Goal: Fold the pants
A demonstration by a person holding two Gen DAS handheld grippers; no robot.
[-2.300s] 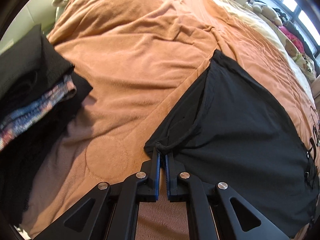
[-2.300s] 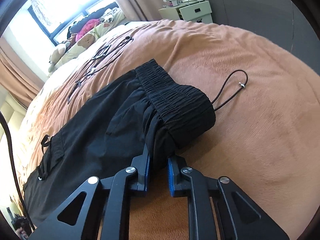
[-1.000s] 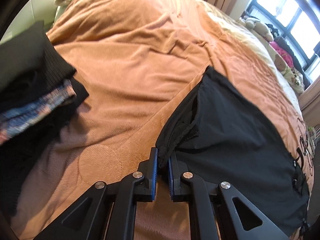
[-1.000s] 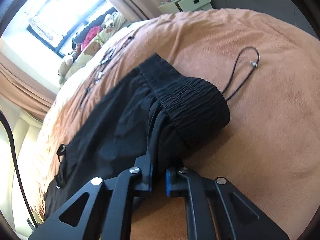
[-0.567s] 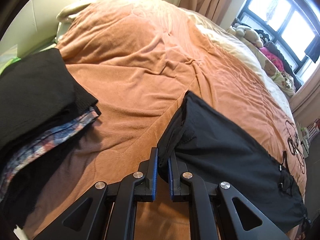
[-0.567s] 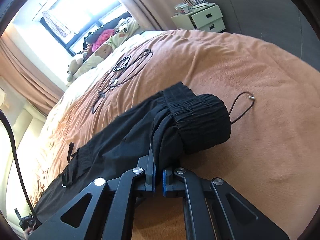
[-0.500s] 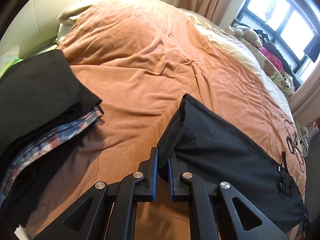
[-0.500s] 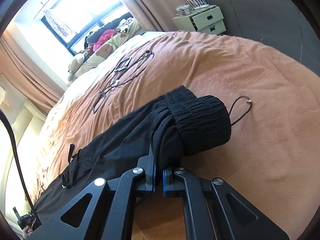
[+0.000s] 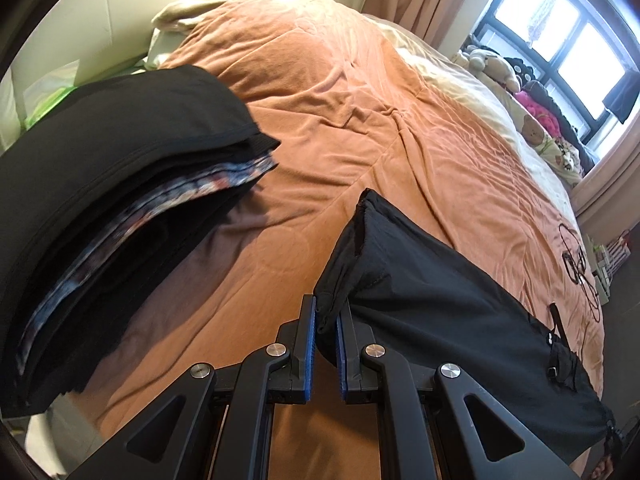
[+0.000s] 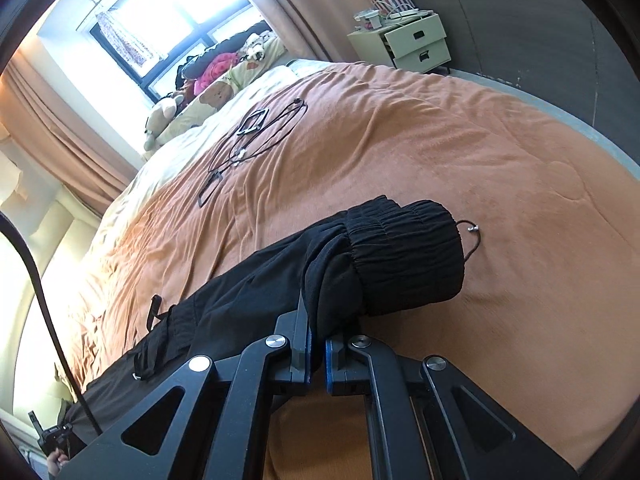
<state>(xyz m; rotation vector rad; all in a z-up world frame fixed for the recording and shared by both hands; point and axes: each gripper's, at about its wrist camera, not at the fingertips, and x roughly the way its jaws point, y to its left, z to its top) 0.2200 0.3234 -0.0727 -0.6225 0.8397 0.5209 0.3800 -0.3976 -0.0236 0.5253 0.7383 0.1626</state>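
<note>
While both ends of the black pants are being held, the garment is being lifted off the orange blanket, which serves as the landmark throughout. Compared with a second ago, more of the blanket is being seen beneath and beyond the cloth in both wrist views, and the headboard end and the window are coming into frame, so the grippers are being raised and carried across it. The left gripper is clamped narrowly on the hem end of a leg, a bunch of fabric being pinched between its blue pads. The right gripper is closed almost fully on the cloth just below the elastic waistband, which is drooping over the blanket; its drawcord is being trailed above the blanket surface. Between the two grips the pants are sagging, the middle probably resting on the blanket. A stack of folded clothes is lying on the blanket's near left side. By this reading, a fold is being started: the ends are being brought up so one can be laid over the other.
</note>
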